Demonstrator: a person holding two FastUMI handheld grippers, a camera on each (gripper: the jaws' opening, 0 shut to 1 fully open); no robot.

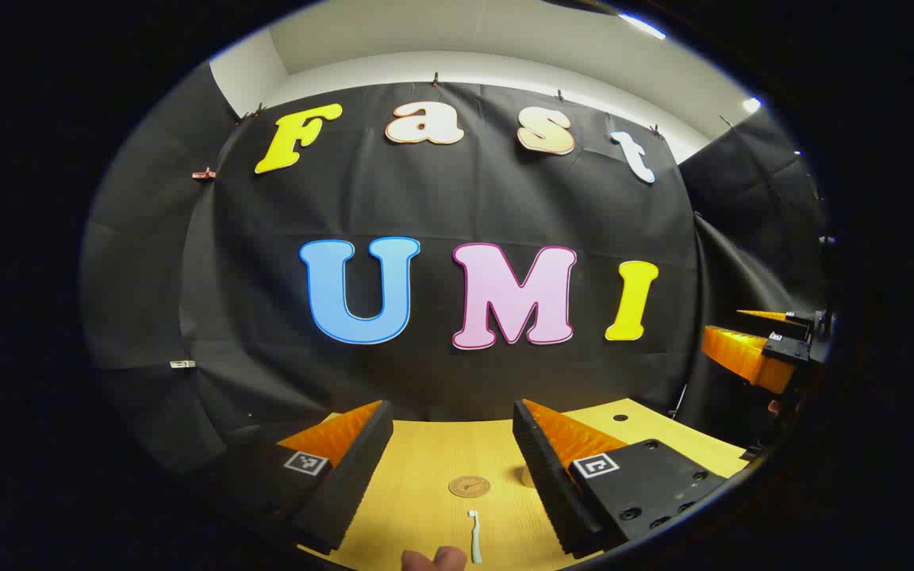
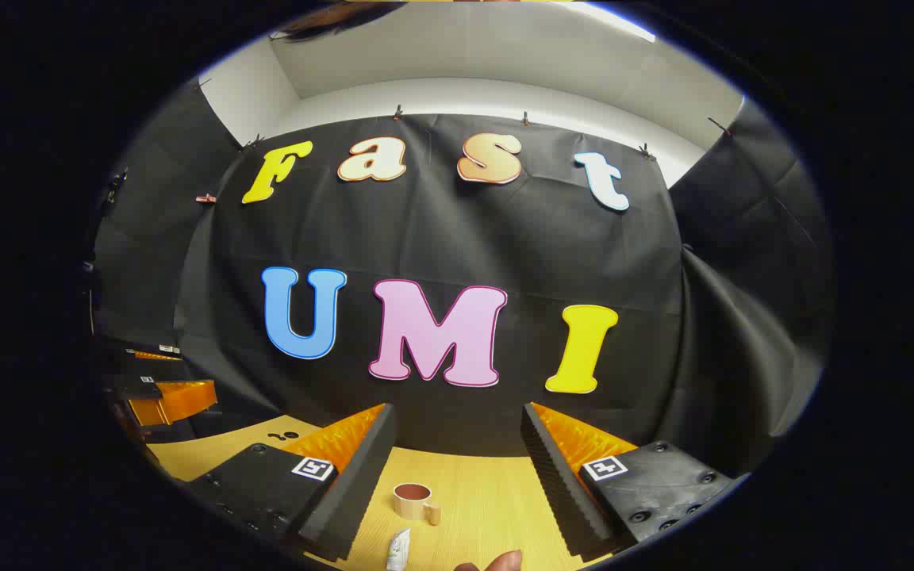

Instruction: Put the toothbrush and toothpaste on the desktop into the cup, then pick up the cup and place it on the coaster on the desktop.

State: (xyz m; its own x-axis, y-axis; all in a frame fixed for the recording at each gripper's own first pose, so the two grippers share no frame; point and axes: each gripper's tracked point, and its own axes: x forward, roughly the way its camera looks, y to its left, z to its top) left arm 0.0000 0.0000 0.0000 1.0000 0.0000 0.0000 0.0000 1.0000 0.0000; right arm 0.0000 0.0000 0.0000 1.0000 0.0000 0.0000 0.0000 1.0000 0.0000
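Holding both claws high, spread wide, empty; I judge nothing started. Left gripper (image 1: 449, 444): white plastic toothbrush (image 1: 474, 538) at 6 o'clock, round cork coaster (image 1: 469, 486) beyond. Right gripper (image 2: 457, 452): tan handled cup (image 2: 414, 500) at 7 o'clock, white toothpaste tube (image 2: 398, 549) nearer me, both on yellow wooden desktop (image 2: 489, 492).

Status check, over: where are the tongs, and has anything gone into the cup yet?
Left tongs open, empty. Right tongs open, empty. Toothbrush and toothpaste on desktop, cup empty, coaster bare. Nothing in the way.
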